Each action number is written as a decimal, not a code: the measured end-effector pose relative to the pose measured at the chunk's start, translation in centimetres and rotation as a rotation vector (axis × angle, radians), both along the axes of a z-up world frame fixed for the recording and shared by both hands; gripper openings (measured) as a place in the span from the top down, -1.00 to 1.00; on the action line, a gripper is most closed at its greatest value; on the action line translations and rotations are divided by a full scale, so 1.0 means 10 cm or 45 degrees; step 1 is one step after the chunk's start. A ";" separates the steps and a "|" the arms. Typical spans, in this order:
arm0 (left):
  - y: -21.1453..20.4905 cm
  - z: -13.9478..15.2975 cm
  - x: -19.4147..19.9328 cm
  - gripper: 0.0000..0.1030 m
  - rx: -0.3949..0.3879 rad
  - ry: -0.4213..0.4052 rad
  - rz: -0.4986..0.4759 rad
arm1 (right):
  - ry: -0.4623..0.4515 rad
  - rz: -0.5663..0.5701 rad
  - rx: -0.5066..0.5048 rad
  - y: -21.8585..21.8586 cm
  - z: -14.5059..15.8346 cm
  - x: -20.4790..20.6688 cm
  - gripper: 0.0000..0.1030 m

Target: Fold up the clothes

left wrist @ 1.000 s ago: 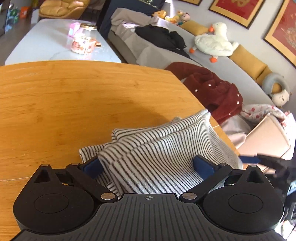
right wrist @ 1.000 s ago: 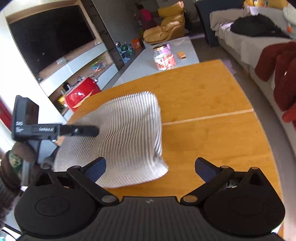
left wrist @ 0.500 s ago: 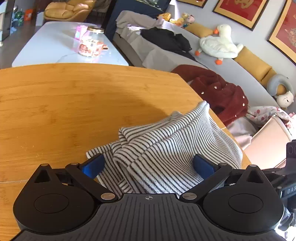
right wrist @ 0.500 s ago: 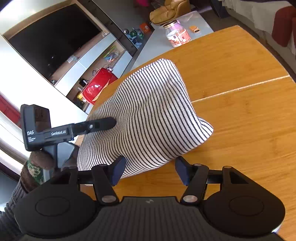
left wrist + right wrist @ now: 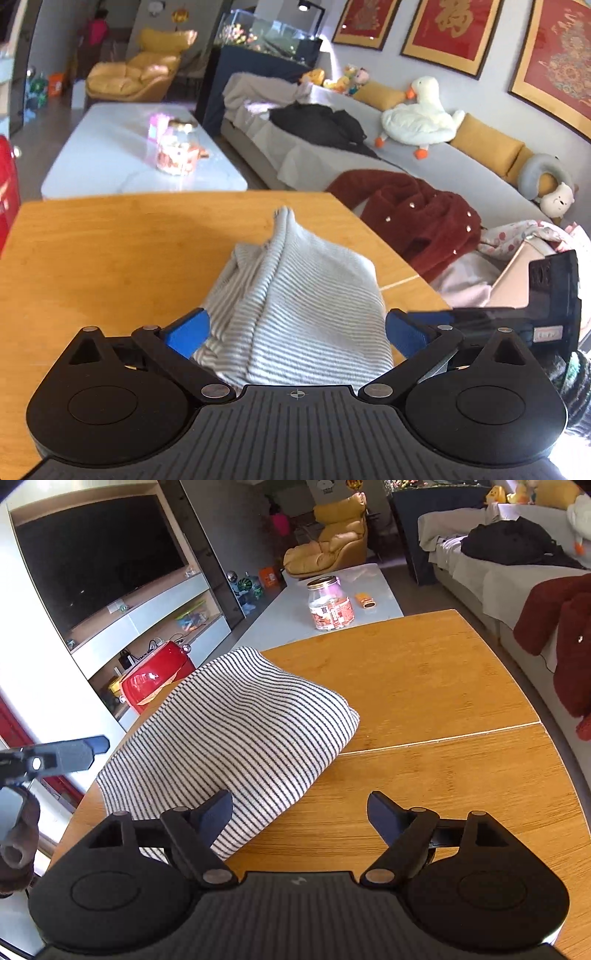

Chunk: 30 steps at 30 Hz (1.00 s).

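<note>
Striped garment [image 5: 236, 734] lain folded on the wooden tabletop [image 5: 424, 686], left tool [image 5: 295, 332] spread wide around its near end, right tool [image 5: 299, 812] opening, only its left finger over the garment's edge

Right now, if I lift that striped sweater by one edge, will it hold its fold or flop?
The striped sweater will probably flop: its knit already sags in soft, rounded folds. It looks light, bunching loosely on the wooden table. It likely won't slip much, since ribbed knit should grip.
</note>
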<state>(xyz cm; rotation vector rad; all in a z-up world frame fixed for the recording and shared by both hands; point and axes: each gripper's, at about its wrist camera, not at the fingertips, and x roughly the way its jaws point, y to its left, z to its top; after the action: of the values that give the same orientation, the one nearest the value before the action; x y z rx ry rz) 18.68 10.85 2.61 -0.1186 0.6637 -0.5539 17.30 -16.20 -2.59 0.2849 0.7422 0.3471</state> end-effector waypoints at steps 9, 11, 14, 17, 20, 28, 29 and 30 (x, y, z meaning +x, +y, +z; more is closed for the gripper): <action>-0.09 -0.52 0.51 -1.00 0.018 0.195 0.045 | 0.023 -0.020 0.066 -0.14 -0.06 -0.09 -0.65; -0.05 -0.54 0.51 -1.00 -0.012 0.203 0.055 | 0.046 -0.029 0.108 -0.20 -0.08 -0.08 -0.65; -0.05 -0.56 0.46 -1.00 -0.014 0.202 0.051 | 0.122 0.009 0.305 -0.27 -0.11 -0.02 -0.62; -0.08 -0.57 0.37 -1.00 -0.020 0.205 0.024 | 0.139 0.031 0.364 -0.21 -0.10 0.04 -0.42; -0.13 -0.57 0.23 -1.00 -0.033 0.212 -0.011 | 0.116 0.017 0.280 -0.13 -0.09 0.11 -0.37; -0.35 -0.60 -0.23 -1.00 -0.110 0.212 -0.098 | 0.026 -0.023 0.107 -0.07 -0.02 0.24 -0.43; -0.38 -0.61 -0.27 -1.00 -0.125 0.215 -0.104 | -0.001 -0.028 0.065 -0.06 0.01 0.23 -0.45; -0.42 -0.61 -0.31 -1.00 -0.139 0.218 -0.116 | -0.024 -0.028 0.034 -0.06 0.05 0.22 -0.47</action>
<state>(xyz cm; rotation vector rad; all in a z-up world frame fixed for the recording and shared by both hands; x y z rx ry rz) 15.55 6.69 -3.50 -0.2409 0.8088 -0.6731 19.47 -16.80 -2.12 0.3144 0.7157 0.3384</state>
